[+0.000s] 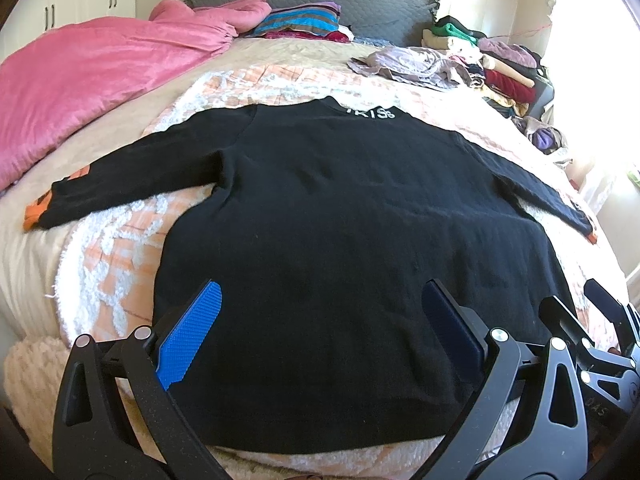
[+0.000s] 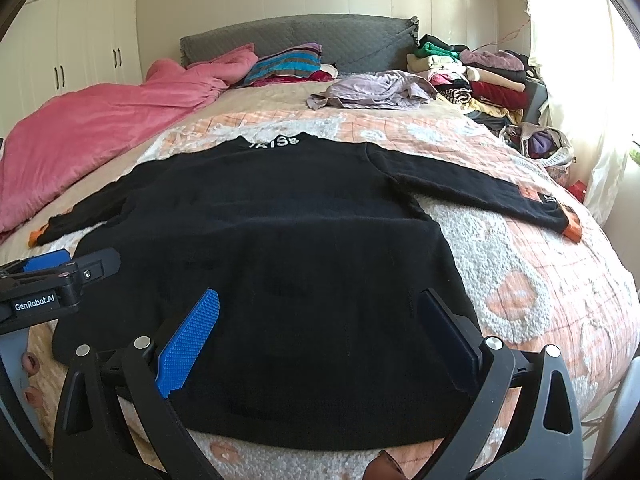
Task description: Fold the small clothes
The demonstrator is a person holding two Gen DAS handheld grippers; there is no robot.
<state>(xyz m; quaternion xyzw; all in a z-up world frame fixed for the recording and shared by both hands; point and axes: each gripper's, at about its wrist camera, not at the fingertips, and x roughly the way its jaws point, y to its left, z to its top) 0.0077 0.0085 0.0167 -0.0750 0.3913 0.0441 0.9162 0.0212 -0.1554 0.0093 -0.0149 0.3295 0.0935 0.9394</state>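
**Flat out: a black knit sweater spread across the bed**

Squarely in the middle of the bed lies a black sweater [image 1: 340,216], spread flat with its hem toward the cameras and its collar toward the headboard. It has a soft, matte, slightly fuzzy knit surface, and white lettering runs along the collar. Both long sleeves stretch out sideways; each ends in an orange cuff [image 2: 573,229], and the sleeve on the right of the right wrist view also carries a small orange patch and pale lettering near the cuff.

Under the sweater is a tufted bedspread [image 2: 540,280], peach with raised, nubbly white patterns that look like chenille. A pink quilt [image 1: 80,76] with a crinkled, faintly shiny surface is bunched up along the left side. The grey headboard [image 2: 340,36] is padded and quilted. Before it sit a striped cushion [image 2: 288,62] in blue, brown and purple, and a crumpled lilac garment [image 2: 372,90]. A stack of folded clothes [image 2: 480,80] in many colours sits at the far right corner.

The left gripper [image 1: 320,320] hovers above the sweater's hem with its jaws spread wide and nothing between them; one finger pad [image 1: 192,340] is bright blue with a fine diamond grid, the other is in shadow. The right gripper [image 2: 320,328] is likewise wide apart and empty above the hem, with the same textured blue pad. The two grippers are side by side, each showing at the edge of the other's view.
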